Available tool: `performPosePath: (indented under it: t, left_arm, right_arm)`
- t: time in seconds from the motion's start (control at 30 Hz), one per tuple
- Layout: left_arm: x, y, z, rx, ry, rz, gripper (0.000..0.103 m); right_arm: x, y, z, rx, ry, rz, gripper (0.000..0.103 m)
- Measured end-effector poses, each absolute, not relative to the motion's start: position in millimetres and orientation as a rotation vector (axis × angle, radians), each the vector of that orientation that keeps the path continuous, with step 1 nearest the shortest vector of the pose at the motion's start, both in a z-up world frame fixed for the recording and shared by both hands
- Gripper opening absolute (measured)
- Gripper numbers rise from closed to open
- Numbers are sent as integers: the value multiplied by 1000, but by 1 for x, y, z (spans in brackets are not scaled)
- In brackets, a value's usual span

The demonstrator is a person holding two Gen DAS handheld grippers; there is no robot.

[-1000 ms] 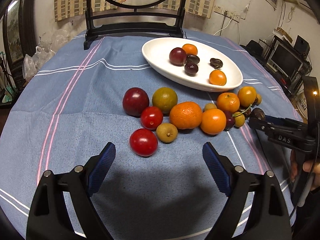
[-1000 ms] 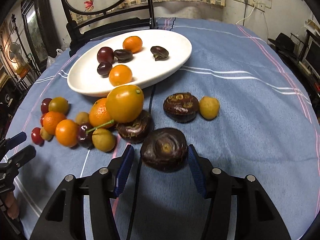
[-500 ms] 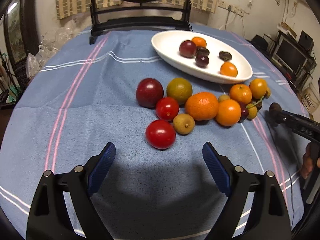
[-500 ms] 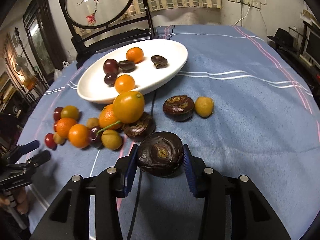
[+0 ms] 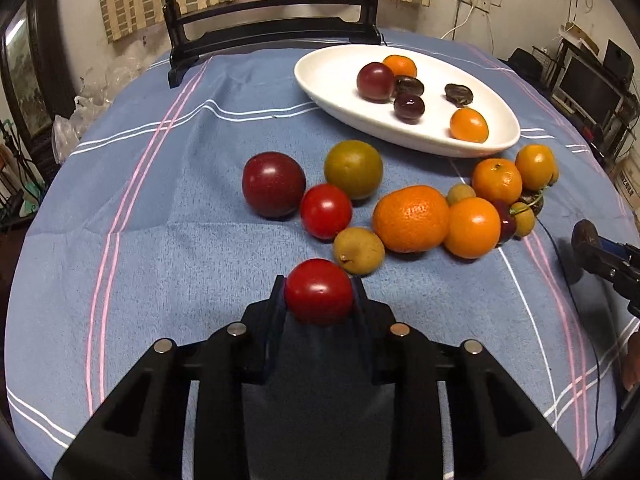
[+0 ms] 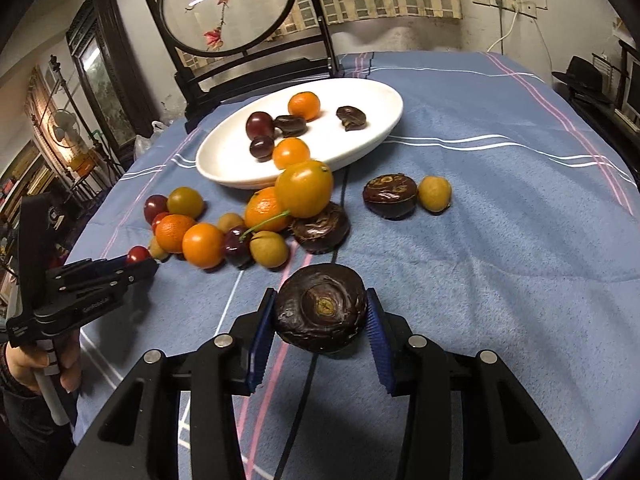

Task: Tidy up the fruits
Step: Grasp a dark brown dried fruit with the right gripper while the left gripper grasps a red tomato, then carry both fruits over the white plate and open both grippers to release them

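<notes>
Between the left gripper's just-closed jaws, a tomato is being clamped. Beside it, a water chestnut is being gripped by the right gripper; both are judged ready for the plate.

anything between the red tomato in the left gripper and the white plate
Yes. The left gripper is shut on the red tomato, and the loose fruit cluster lies on the cloth between it and the white plate; lifting it over them would likely clear the way.

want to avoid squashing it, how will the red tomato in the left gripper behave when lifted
The red tomato looks round, smooth and glossy, so it may slip or roll out of the left gripper, whose jaws have just closed on it. Its thin skin probably bruises under a hard squeeze.
</notes>
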State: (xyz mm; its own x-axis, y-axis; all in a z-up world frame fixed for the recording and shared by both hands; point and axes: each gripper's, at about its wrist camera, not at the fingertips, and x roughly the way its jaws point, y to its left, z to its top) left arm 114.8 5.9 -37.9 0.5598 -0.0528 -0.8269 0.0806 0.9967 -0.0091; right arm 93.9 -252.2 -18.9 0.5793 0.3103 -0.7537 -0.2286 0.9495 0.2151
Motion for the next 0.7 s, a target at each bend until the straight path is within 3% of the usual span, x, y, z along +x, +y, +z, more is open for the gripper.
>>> performPosePath:
  t: [0.4, 0.7]
  left_arm:
    - [122, -24, 40, 0, 827, -225, 30]
    - [182, -54, 51, -18, 795, -197, 30]
  right_arm:
    - [95, -230, 37, 23, 763, 379, 44]
    - [145, -206, 59, -17, 732, 371, 44]
